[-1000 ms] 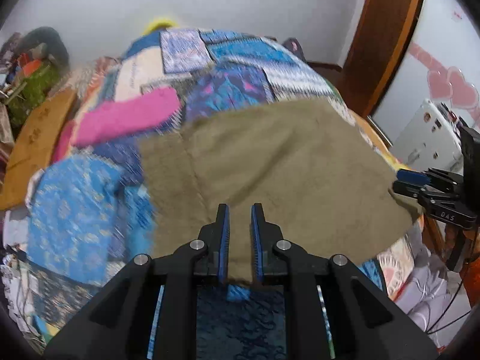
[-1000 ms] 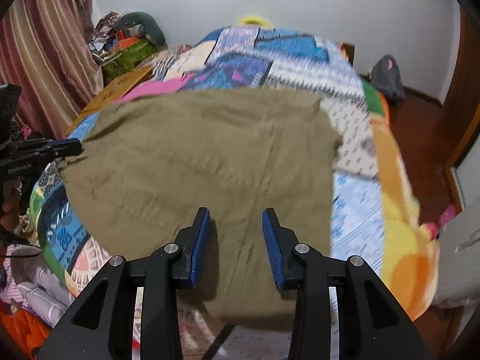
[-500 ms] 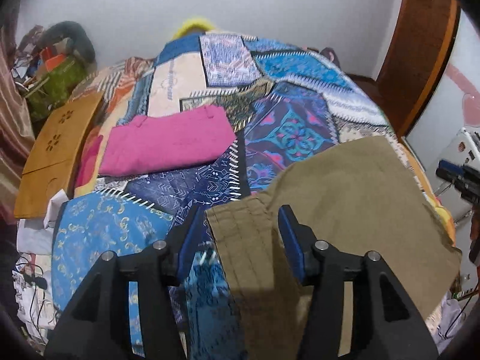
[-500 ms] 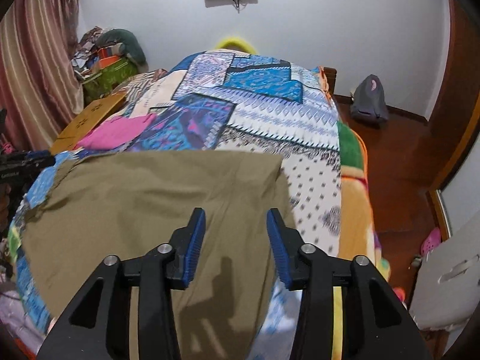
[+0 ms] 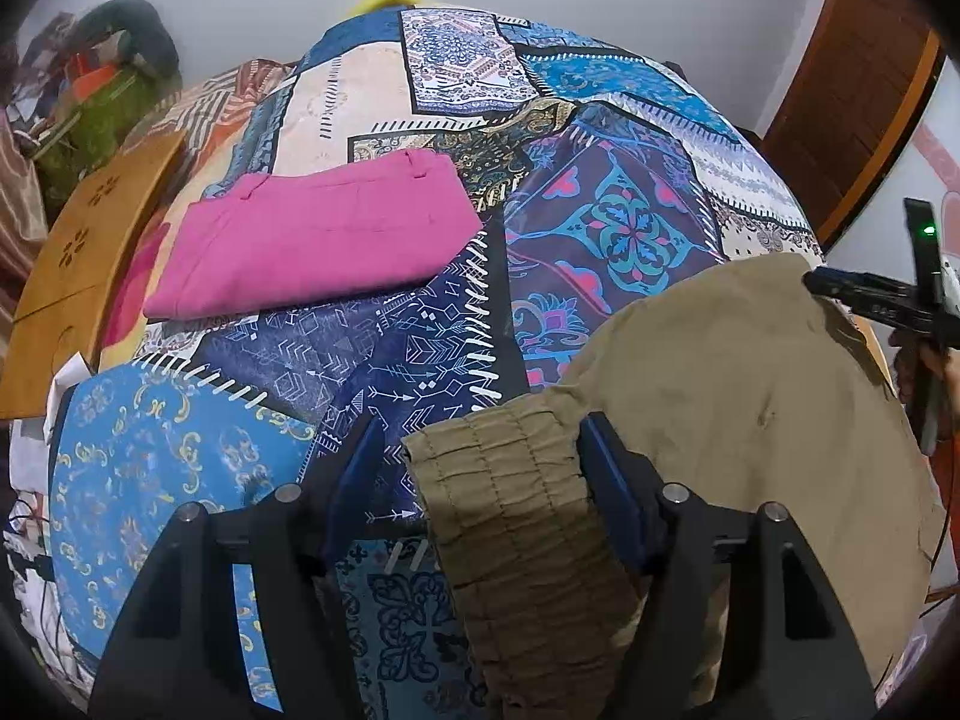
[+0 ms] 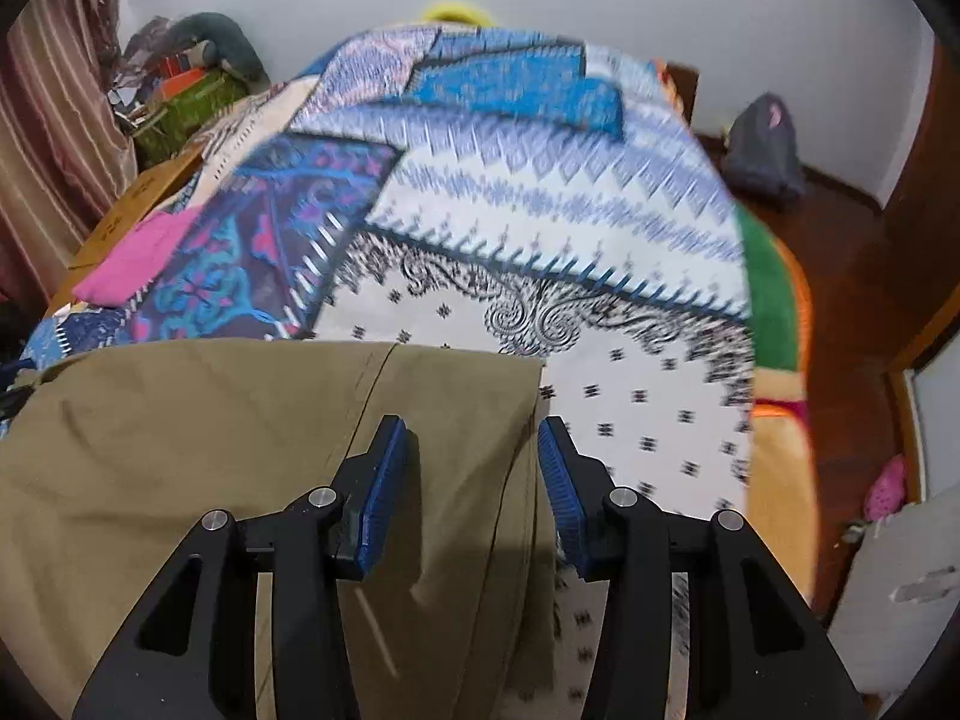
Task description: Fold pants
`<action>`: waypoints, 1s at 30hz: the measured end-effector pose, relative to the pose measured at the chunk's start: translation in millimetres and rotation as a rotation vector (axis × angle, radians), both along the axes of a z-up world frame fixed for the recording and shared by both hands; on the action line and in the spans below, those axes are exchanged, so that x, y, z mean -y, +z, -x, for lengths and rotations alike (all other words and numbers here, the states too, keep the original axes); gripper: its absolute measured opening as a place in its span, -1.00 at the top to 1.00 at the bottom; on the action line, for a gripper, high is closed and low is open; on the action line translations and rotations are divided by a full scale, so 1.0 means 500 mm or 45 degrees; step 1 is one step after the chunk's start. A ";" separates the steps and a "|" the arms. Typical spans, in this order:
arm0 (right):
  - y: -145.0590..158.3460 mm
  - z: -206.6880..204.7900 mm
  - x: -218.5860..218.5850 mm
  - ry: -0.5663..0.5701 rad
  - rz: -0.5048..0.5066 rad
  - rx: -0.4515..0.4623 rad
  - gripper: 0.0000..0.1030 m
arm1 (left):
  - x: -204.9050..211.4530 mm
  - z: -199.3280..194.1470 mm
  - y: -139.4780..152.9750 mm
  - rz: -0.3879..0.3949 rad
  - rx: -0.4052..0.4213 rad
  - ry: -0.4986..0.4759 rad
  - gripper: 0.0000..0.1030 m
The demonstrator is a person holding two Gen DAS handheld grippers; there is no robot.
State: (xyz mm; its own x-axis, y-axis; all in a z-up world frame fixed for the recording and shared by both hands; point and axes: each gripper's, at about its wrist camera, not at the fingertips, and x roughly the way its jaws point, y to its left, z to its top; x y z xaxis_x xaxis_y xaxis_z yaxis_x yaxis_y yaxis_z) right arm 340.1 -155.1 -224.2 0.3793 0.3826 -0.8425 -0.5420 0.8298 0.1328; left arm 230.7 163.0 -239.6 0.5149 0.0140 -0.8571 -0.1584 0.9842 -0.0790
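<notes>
Olive-khaki pants [image 5: 738, 396] lie spread on the near part of a patchwork bedspread [image 5: 420, 348]. My left gripper [image 5: 480, 462] is open, its jaws wide apart over the gathered elastic waistband [image 5: 516, 516] at the pants' left corner. My right gripper [image 6: 471, 456] is open over the pants' right edge [image 6: 468, 408], near their far corner. The pants also fill the lower left of the right wrist view [image 6: 180, 450]. The right gripper shows at the right edge of the left wrist view [image 5: 882, 300], beside the pants' far corner.
Folded pink pants [image 5: 312, 240] lie farther back on the bed. A wooden board [image 5: 78, 264] leans at the bed's left side, with cluttered bags [image 5: 102, 108] behind it. A dark bag [image 6: 762, 150] sits on the wooden floor [image 6: 852, 300] to the right.
My left gripper opened from nearly shut and drew back to the waistband corner. My right gripper also drew back toward the pants' near right edge. The pants now lie lower in both views.
</notes>
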 end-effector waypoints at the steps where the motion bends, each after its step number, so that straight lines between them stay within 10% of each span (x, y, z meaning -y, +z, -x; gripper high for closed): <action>1: -0.006 -0.003 -0.002 0.003 -0.002 -0.008 0.19 | 0.001 0.000 -0.001 -0.010 0.000 0.002 -0.34; 4: -0.015 -0.001 -0.007 0.020 -0.002 -0.001 0.80 | 0.008 0.001 -0.002 -0.061 0.008 -0.002 -0.34; 9: -0.019 0.021 -0.023 0.055 0.096 0.104 0.88 | 0.017 0.000 -0.002 -0.148 0.016 0.019 -0.34; 18: 0.031 0.034 -0.012 -0.011 0.123 0.085 0.58 | 0.016 0.000 0.034 -0.173 -0.012 0.026 -0.34; 30: 0.124 0.246 -0.046 0.226 -0.107 0.027 0.39 | 0.169 0.059 0.082 -0.098 0.065 -0.172 -0.34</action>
State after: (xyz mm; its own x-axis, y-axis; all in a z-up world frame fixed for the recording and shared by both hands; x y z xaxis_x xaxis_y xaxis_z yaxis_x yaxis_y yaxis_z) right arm 217.0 -132.3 -162.2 0.3168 0.5135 -0.7975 -0.6821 0.7076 0.1846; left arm 201.0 78.5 -198.5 0.5592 0.0065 -0.8290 -0.0218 0.9997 -0.0069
